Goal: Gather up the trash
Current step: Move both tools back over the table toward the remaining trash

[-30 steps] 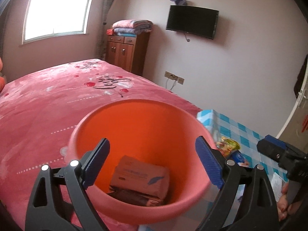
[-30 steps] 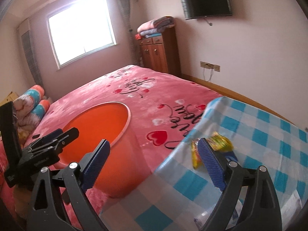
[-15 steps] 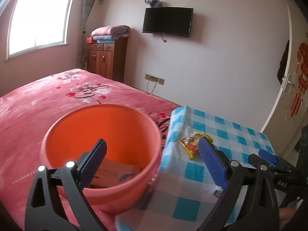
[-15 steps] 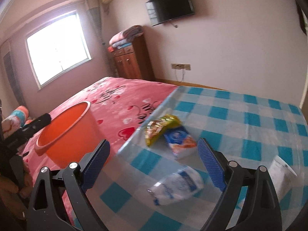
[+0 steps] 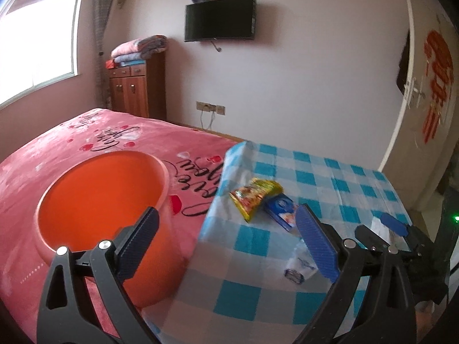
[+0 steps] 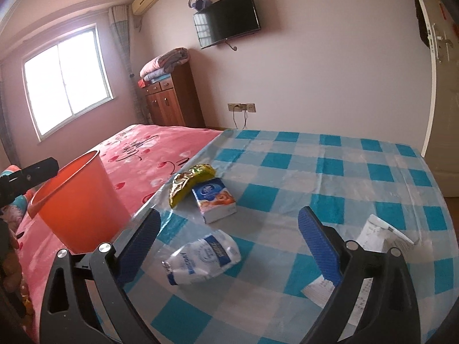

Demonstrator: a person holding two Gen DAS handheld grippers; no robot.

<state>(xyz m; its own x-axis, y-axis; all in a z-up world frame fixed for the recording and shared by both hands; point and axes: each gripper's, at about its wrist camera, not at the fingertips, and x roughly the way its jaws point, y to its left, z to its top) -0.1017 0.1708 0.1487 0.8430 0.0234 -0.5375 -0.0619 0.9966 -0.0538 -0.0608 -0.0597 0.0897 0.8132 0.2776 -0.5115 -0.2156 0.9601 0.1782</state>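
An orange bucket (image 5: 97,200) stands on the red bed beside a table with a blue checked cloth (image 5: 330,177); it also shows in the right wrist view (image 6: 74,200). On the cloth lie a yellow snack bag (image 6: 189,183), a small blue-and-white carton (image 6: 215,200), a crumpled white plastic bag (image 6: 203,258) and white paper (image 6: 378,235). My left gripper (image 5: 226,240) is open and empty, between bucket and table. My right gripper (image 6: 229,246) is open and empty, just above the white plastic bag.
The red bed (image 5: 86,140) lies left of the table. A wooden cabinet (image 6: 169,100) with folded blankets stands at the far wall under a wall TV (image 6: 226,20). A white door (image 6: 444,86) is at the right.
Both grippers have swung right, from over the bucket toward the table. The trash on the cloth is now closer, and the right gripper has come over the white plastic bag.
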